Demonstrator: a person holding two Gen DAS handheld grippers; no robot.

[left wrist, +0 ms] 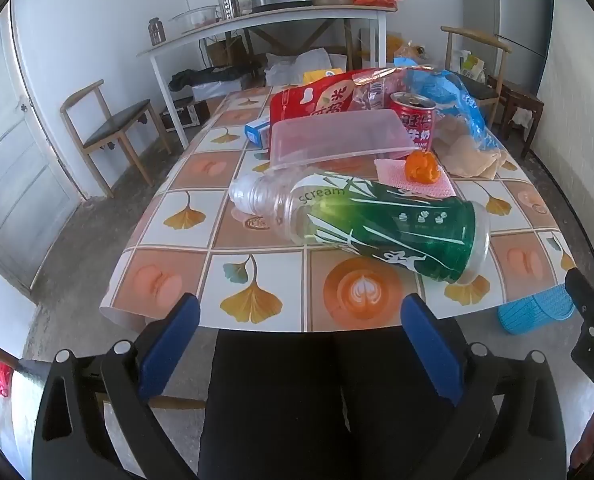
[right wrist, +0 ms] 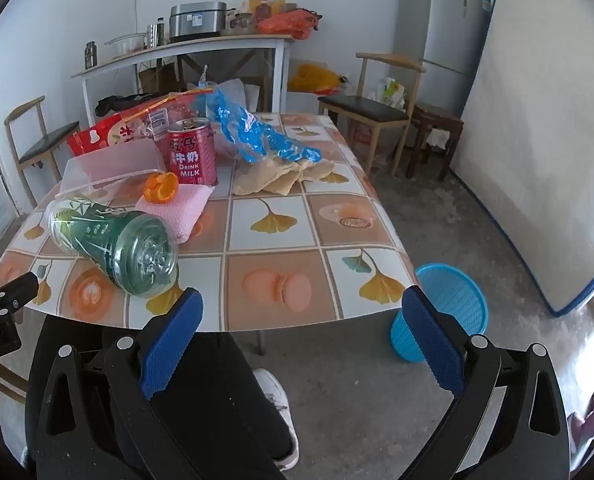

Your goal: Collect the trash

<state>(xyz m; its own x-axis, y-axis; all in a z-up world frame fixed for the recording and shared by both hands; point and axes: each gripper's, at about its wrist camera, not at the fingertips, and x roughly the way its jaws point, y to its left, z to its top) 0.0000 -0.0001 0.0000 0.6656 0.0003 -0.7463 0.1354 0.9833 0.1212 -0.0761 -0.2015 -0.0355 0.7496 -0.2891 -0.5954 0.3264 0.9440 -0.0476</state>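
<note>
Left wrist: left tool (left wrist: 299, 322) spread wide, holding nothing, short of desk (left wrist: 257, 272) edge; green bottle (left wrist: 377, 224) lies at 12 o'clock. Right wrist: right tool (right wrist: 301, 320) likewise released; bottle at 10 o'clock, blue bin (right wrist: 449, 300) on floor at 2 o'clock.

Even daylight, soft shadows; strong fisheye bending, dark corner vignette; glare at lower right of right view; sharp focus
</note>
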